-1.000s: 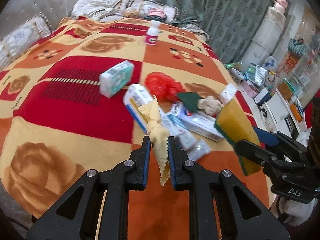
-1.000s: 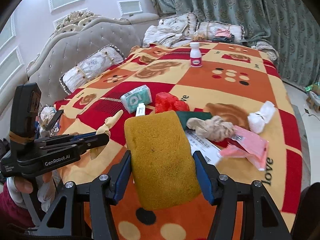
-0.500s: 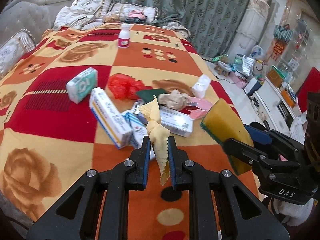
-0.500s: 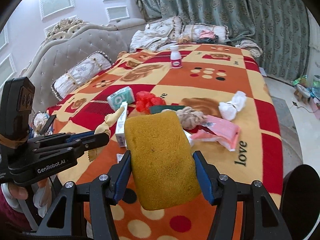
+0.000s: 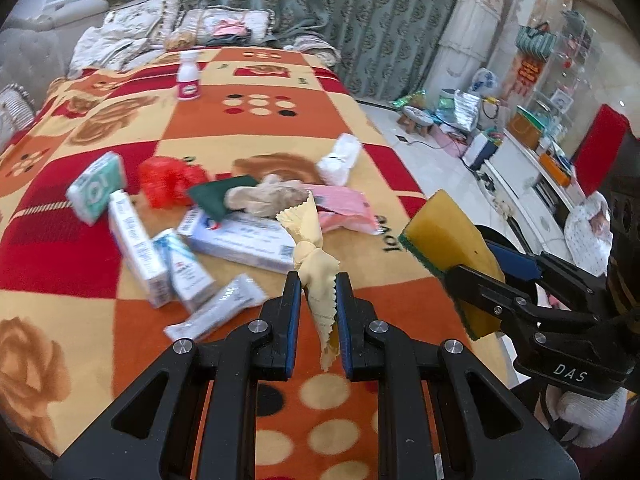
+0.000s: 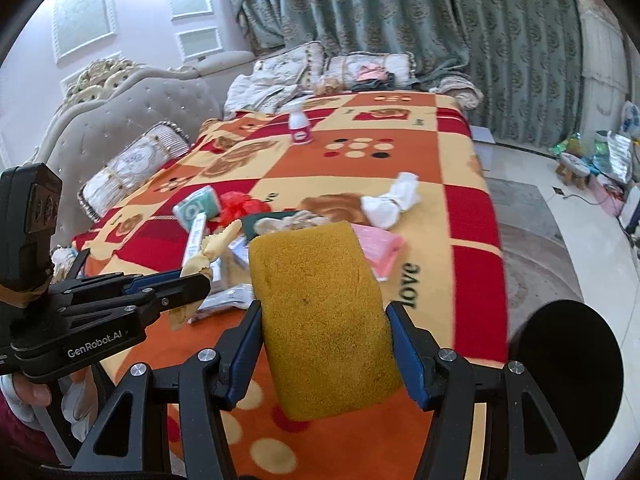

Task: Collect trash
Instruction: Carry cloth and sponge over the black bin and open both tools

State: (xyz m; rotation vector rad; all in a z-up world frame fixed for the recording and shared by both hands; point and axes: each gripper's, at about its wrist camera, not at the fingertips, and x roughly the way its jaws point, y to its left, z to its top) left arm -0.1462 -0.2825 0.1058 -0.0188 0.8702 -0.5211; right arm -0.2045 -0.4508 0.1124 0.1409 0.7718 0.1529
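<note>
Left gripper [image 5: 318,286] pinching a knotted yellow pinked-edge cloth [image 5: 310,240], right gripper [image 6: 324,334] clamped on a yellow rectangular sponge [image 6: 320,312] (both likely trash-bound), above the patchwork blanket's [image 5: 60,240] near edge; cartons, wrappers mid-blanket beyond.

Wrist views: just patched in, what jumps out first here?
The yellow sponge fills the right wrist view, clamped between the right gripper jaws. The left gripper pinches a knotted yellow cloth. Beyond both, a heap of boxes, wrappers and a red plastic bag lies on the orange and red blanket, with a white bottle standing alone farther back.
</note>
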